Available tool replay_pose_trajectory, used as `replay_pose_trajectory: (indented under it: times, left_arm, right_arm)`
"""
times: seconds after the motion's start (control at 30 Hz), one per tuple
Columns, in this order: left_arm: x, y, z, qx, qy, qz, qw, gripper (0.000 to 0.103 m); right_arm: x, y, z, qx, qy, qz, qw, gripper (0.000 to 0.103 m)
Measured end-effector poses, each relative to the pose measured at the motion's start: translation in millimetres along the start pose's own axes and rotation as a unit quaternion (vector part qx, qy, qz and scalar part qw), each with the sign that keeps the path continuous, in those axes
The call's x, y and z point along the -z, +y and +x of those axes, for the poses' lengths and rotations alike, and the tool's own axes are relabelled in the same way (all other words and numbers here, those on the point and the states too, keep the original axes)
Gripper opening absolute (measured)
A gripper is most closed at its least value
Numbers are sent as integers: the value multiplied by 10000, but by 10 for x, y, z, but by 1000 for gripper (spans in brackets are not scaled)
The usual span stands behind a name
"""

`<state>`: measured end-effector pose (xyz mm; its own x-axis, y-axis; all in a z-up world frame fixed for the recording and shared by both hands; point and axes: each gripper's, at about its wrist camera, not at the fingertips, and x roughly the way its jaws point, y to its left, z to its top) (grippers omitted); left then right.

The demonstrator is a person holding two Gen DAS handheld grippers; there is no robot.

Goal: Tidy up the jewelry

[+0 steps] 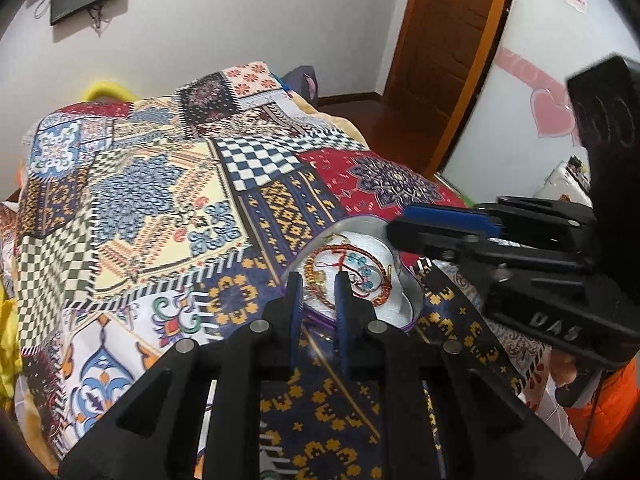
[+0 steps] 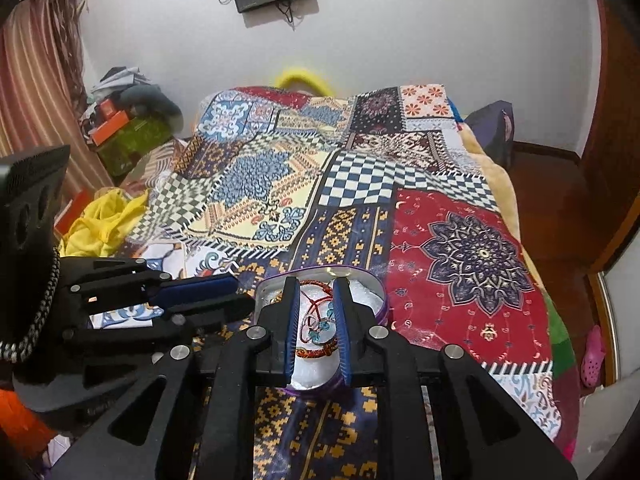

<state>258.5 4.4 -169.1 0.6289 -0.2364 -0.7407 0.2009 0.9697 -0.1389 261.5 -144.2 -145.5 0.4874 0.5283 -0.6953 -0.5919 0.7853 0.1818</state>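
Two handheld grippers crowd a small heart-shaped tin [image 2: 382, 300] lying on the patchwork blanket [image 2: 472, 256] of a bed, close to its near edge. The tin, white-padded and purple-rimmed, holds a loose tangle of jewelry: a red cord bracelet [image 1: 352, 249], a gold chain [image 1: 314, 276] and turquoise-beaded earrings [image 1: 362, 270]. The right gripper [image 2: 316, 322] hangs directly over the tin with its blue pads set narrowly apart; the pieces show through the slim gap, and nothing appears pinched between them. The left gripper [image 1: 318, 300] sits at the tin's near rim, its jaws likewise only slightly parted and apparently holding nothing, though whether a pad touches the rim cannot be told.

The hazards are easy to read. The cord, chain and ear wires lie looped across one another, so a lift on any one could drag the rest up and spill them onto the busy pattern of the blanket, where small pieces would be hard to find. The tin rests on soft bedding near the edge; a push from either gripper could tip or slide it. The two grippers, working this close, could also knock together
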Motion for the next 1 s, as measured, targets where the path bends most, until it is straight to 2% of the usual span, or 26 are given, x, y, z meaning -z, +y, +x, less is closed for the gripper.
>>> replay_pose_trajectory:
  times: [0.1, 0.27, 0.37, 0.47, 0.57, 0.63, 0.67, 0.7, 0.77, 0.8, 0.83, 0.9, 1.0]
  left_arm:
    - [-27, 32, -162, -77, -142, -115, 9998, 14]
    - [-93, -11, -674, -227, -633, -216, 9975, 14]
    - [-131, -121, -1081, -328, -1078, -169, 9935, 14]
    - [-111, -291, -1593, -429, -1637, -39, 9856, 15]
    - [-30, -478, -2093, -595, -2221, 117, 9731, 28]
    - [84, -607, -2414, -738, -2687, 212, 9602, 50]
    - [137, -655, -2531, -781, -2870, 235, 9545, 53]
    - [220, -727, -2693, -844, -3090, 278, 9469, 56]
    - [324, -809, -2867, -948, -3295, 303, 9389, 62]
    - [387, -840, -2958, -992, -3401, 276, 9347, 70]
    - [428, -855, -3010, -986, -3468, 237, 9324, 79]
    - [510, -875, -3092, -959, -3575, 154, 9289, 91]
    - [627, -922, -3144, -1050, -3648, 120, 9251, 97]
  right_arm:
    - [-21, 31, -177, 78, -168, 10, 9998, 15]
    - [-52, 165, -635, 188, -609, -33, 9980, 15]
    - [-68, 300, -990, 280, -981, -116, 9947, 15]
    - [-63, 477, -1413, 424, -1485, -243, 9877, 15]
    - [-15, 686, -1848, 617, -2057, -390, 9759, 15]
    - [60, 853, -2155, 755, -2491, -523, 9641, 16]
    - [84, 894, -2233, 774, -2619, -559, 9604, 17]
    - [127, 956, -2343, 810, -2781, -595, 9553, 21]
    - [223, 1064, -2528, 920, -3072, -612, 9452, 34]
    - [262, 1089, -2577, 957, -3174, -588, 9416, 44]
    - [307, 1106, -2619, 989, -3291, -542, 9375, 54]
    - [382, 1149, -2686, 1067, -3449, -467, 9314, 66]
    - [473, 1195, -2704, 1254, -3634, -315, 9226, 85]
